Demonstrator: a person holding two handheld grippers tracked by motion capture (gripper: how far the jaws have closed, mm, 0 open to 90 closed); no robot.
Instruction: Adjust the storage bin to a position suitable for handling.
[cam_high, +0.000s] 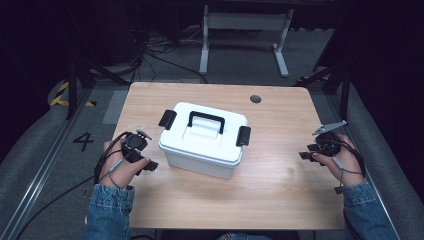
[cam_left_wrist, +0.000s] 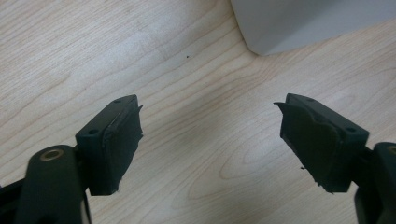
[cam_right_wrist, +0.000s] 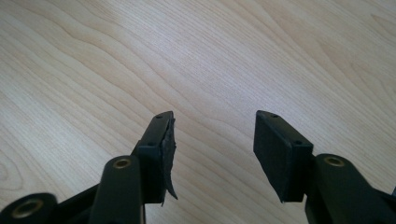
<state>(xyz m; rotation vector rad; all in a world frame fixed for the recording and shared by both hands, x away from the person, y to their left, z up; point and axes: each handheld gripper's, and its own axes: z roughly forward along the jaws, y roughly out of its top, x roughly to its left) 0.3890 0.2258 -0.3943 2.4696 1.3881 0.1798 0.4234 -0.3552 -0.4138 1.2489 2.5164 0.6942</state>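
1. Fingers (cam_left_wrist: 116, 144): spread on the left gripper (cam_high: 141, 159) and the right gripper (cam_high: 311, 151); nothing held.
2. White lidded box (cam_high: 205, 140): mid-surface (cam_high: 280, 195), just right of the left gripper.
3. Handling: rigid, probably smooth plastic; best taken by its black top handle (cam_high: 205, 121).

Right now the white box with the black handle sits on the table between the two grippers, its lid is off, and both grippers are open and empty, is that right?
Not quite: the lid is on the white box, with black latches at both ends, as the high view shows. The rest holds: it sits on the table between the left gripper and right gripper, both open and empty.
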